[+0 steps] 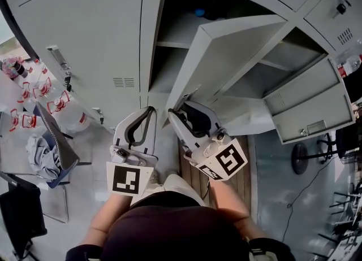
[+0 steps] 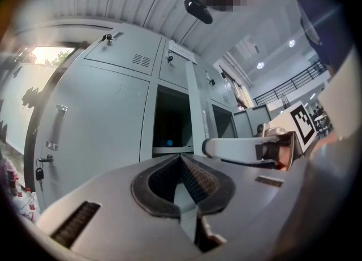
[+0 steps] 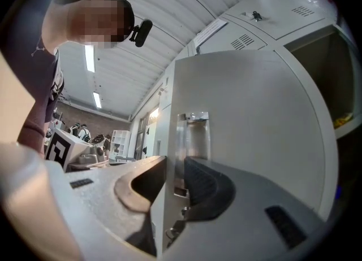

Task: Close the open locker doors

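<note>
Right gripper (image 3: 175,164), clamped on the free edge of the open door (image 1: 226,56) at 12 o'clock; left gripper (image 2: 181,157), jaws together and empty, at its 9 o'clock. Door stands wide; second door (image 1: 310,106), at 2 o'clock, likewise open. Judged: closing just begun, both doors remain.

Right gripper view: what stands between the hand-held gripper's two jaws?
The edge of the open door stands between the jaws of the right hand-held gripper, one jaw on each face. The right gripper view shows this.
</note>
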`<action>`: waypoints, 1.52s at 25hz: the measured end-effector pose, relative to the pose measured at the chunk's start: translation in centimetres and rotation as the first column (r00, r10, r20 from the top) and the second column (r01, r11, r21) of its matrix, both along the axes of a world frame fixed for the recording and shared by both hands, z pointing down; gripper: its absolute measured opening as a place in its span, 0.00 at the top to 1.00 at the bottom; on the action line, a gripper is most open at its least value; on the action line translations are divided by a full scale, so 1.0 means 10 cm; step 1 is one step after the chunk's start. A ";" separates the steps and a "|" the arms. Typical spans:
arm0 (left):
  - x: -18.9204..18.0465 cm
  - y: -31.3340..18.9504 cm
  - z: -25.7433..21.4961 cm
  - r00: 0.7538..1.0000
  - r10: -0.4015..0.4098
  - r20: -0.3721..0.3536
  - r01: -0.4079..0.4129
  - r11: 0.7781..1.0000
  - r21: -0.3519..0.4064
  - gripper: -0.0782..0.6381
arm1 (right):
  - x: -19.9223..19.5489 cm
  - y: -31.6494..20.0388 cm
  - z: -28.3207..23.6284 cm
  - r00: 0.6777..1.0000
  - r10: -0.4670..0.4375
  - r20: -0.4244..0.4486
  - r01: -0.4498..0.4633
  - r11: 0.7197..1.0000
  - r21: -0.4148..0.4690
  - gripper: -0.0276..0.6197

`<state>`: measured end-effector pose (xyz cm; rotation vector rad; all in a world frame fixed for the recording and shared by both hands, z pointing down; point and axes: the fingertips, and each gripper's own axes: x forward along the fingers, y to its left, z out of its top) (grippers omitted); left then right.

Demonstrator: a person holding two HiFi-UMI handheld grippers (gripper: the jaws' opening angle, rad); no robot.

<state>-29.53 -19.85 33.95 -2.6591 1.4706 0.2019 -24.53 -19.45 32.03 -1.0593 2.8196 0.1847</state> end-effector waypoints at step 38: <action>-0.15 -0.38 0.17 1.000 -0.007 -0.010 0.007 0.998 -0.056 0.89 | -0.25 -0.62 -0.02 0.999 0.032 -0.014 -0.032 0.999 -0.008 0.85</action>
